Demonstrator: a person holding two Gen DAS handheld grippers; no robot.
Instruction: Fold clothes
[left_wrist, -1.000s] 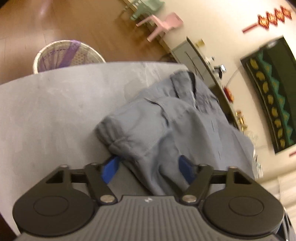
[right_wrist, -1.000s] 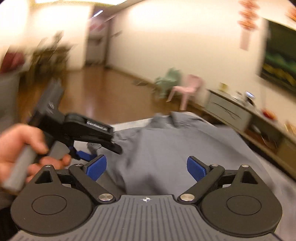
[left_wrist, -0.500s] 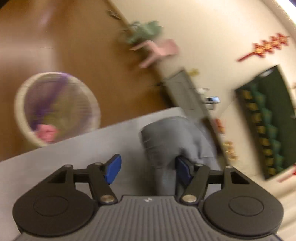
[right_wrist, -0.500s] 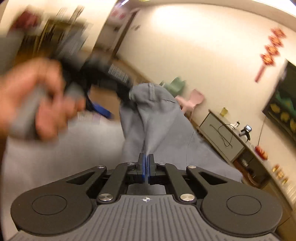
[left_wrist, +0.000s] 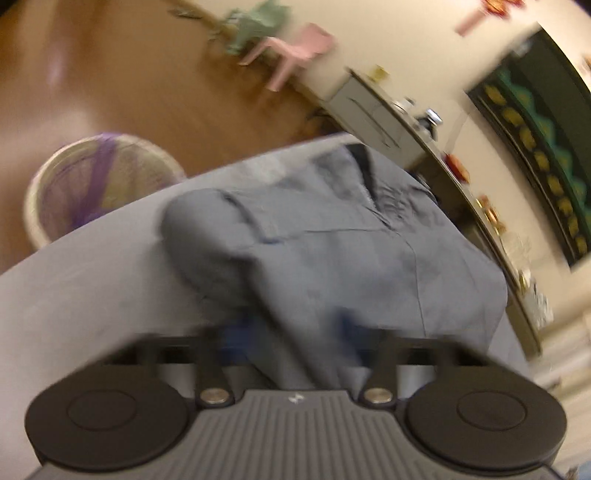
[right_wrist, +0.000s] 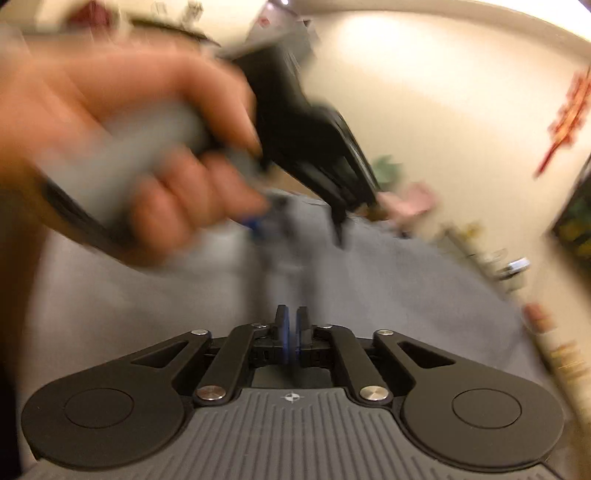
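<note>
A basket (left_wrist: 99, 184) is standing on the floor beyond the table's (left_wrist: 74, 288) left edge. On the table's right half a grey garment (left_wrist: 332, 236) is lying bunched, reaching to the far edge and hanging past the right edge. The left gripper (left_wrist: 295, 328) is hovering at the garment's near end; its fingers have just been closing, a fold of cloth is running between them, and blur is hiding whether the blue pads are pressing on it. In the right wrist view a hand (right_wrist: 122, 147) is gripping the left gripper's handle above the garment (right_wrist: 406, 288). The right gripper (right_wrist: 291, 325) is pointing at the cloth; its fingers have just been opening and are standing slightly apart, gripping nothing. Chairs (left_wrist: 280, 37) are standing by the far wall.
</note>
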